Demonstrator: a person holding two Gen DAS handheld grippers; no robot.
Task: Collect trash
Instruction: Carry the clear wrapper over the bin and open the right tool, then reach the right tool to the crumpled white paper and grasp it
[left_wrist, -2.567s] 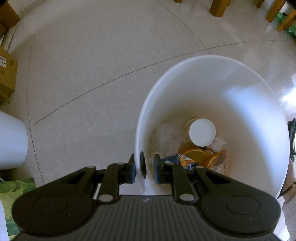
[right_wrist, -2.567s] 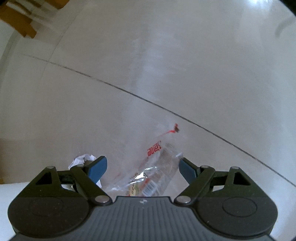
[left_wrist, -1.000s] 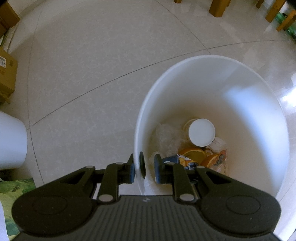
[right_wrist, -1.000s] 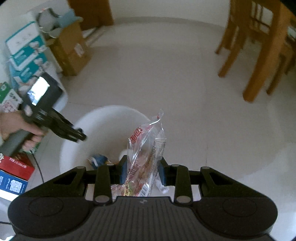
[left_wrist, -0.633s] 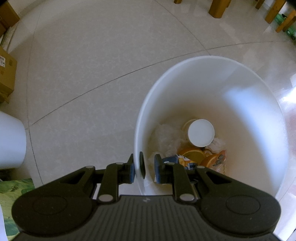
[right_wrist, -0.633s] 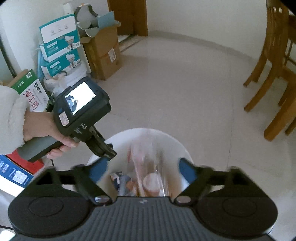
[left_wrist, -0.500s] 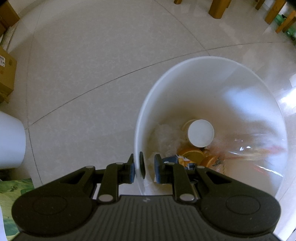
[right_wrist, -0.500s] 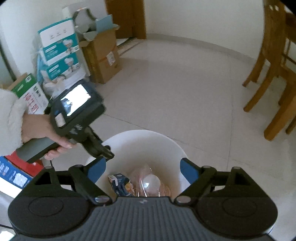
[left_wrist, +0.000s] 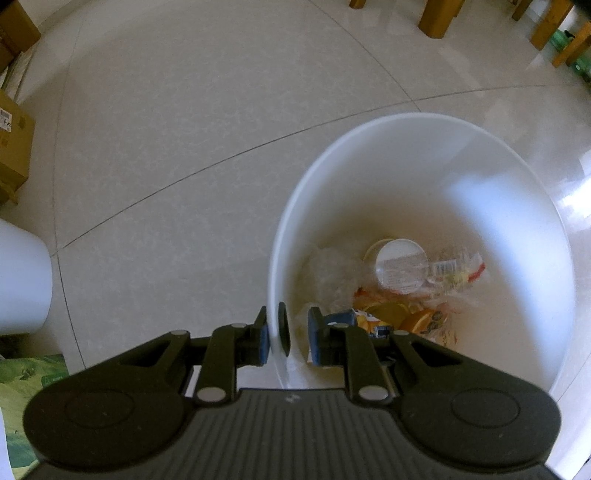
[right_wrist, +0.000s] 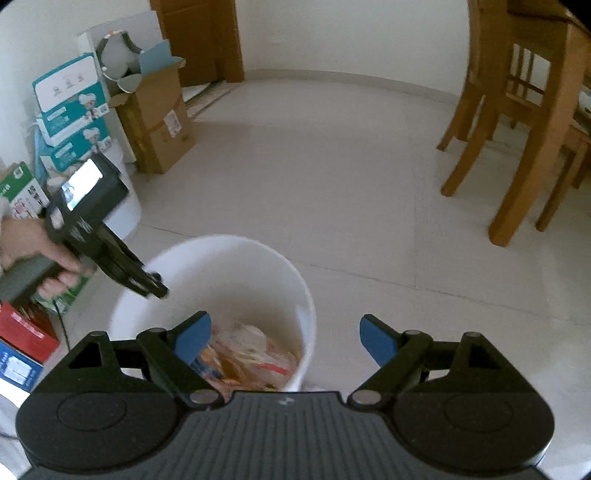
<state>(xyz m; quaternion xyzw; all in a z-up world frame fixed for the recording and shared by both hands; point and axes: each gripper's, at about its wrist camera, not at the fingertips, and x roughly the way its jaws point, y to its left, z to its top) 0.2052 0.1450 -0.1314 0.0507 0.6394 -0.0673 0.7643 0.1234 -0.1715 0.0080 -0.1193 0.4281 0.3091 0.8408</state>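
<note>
Setting: pale tiled floor (right_wrist: 332, 192) of a room; cardboard boxes (right_wrist: 155, 122) stacked along one wall, wooden chairs (right_wrist: 517, 122) on the opposite side.

Item 1, white bucket (left_wrist: 517, 206): stands upright on the floor and serves as the trash bin. Contents at the bottom: a clear plastic wrapper (left_wrist: 448, 271) with red print lying on top, draped over a round white lid (left_wrist: 400, 264); orange packaging (left_wrist: 399, 314) and crumpled clear film beneath and beside these.

Item 2, left gripper (left_wrist: 286, 334): points straight down, fingers closed on the near rim of the bucket, one pad outside the wall, one inside. A hand (right_wrist: 26, 247) grips its handle, seen in the right wrist view.

Item 3, right gripper (right_wrist: 284, 338): tilted downward above the bucket's near edge, fingers spread wide, nothing between them.

Step in hand, by judgement: the wrapper is delivered, and the right gripper is free to fetch the next piece. No further trash shows on the visible floor.

Handling note: keep the left grip steady so the bucket neither tips nor slides. Lift the right gripper clear of the rim before swinging away. Thin wrappers are light and may cling or drift, so release them low and over the middle of the opening.
</note>
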